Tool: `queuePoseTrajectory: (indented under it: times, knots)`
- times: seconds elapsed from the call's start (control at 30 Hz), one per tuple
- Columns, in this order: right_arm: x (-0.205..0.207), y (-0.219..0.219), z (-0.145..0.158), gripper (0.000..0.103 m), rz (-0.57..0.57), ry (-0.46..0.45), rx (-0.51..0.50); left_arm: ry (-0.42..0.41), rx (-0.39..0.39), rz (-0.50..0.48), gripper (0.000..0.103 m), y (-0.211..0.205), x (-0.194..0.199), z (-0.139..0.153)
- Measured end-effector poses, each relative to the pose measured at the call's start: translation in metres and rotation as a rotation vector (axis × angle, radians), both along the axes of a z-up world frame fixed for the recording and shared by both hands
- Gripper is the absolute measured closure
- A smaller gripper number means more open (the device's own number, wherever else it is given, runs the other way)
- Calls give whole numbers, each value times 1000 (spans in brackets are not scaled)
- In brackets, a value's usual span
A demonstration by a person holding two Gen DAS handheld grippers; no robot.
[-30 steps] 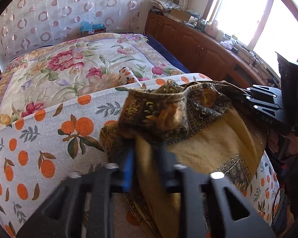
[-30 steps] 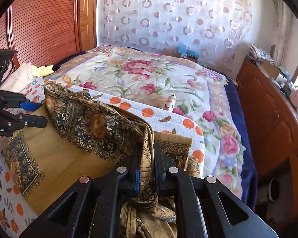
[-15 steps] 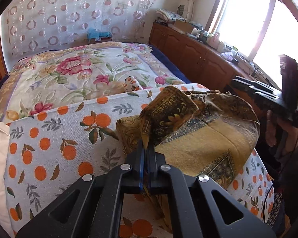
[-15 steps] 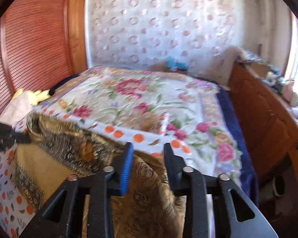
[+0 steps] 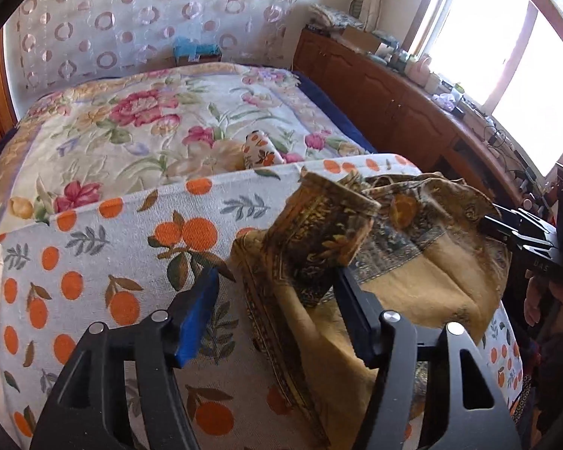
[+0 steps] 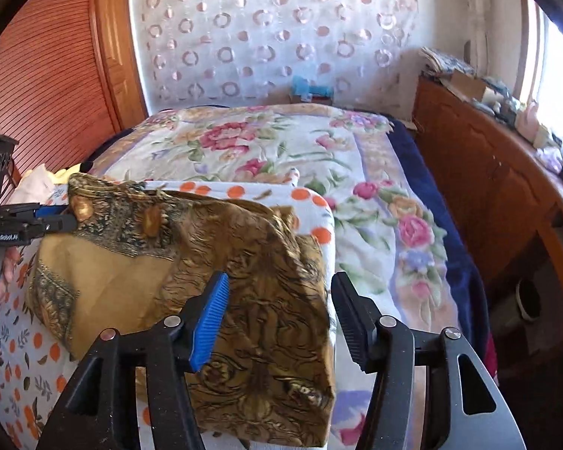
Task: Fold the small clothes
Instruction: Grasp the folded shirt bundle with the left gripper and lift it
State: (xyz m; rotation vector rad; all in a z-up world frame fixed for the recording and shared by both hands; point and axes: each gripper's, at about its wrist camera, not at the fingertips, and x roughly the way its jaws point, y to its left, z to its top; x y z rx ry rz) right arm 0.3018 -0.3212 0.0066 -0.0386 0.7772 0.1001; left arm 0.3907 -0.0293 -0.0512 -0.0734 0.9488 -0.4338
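The left gripper (image 5: 276,300) is made of black plastic with cut-out holes shaped like triangles. Round silver screws sit on top of its arms. One of its fingers (image 5: 198,315) has a bright blue pad with little ridges, and the other has a black ridged pad. The right gripper (image 6: 279,307) looks the same: black frame, silver screws, one blue pad and one black. From the side, the left gripper shows small white letters on its black body. A hand (image 6: 3,275) shows below it.
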Motion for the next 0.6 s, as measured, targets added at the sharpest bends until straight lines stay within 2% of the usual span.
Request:
queuePoseTrajectory:
  times: [0.13,0.3,0.5,0.57,0.6]
  knots:
    - [17,-1,0,44,-27,29,11,8,16,20,37,-2,4,-7]
    - [24,5,-1,44,19,78,65,5,11,24,37,-3,3,-7]
    - [39,-12,-5,43,6,114,109,30,-65,28,38,0,10,-6]
    - [40,-13,-6,42,6,121,101,46,-103,25,41,2,13,-6]
    - [41,-13,-7,42,6,125,102,49,-102,29,48,2,15,-6]
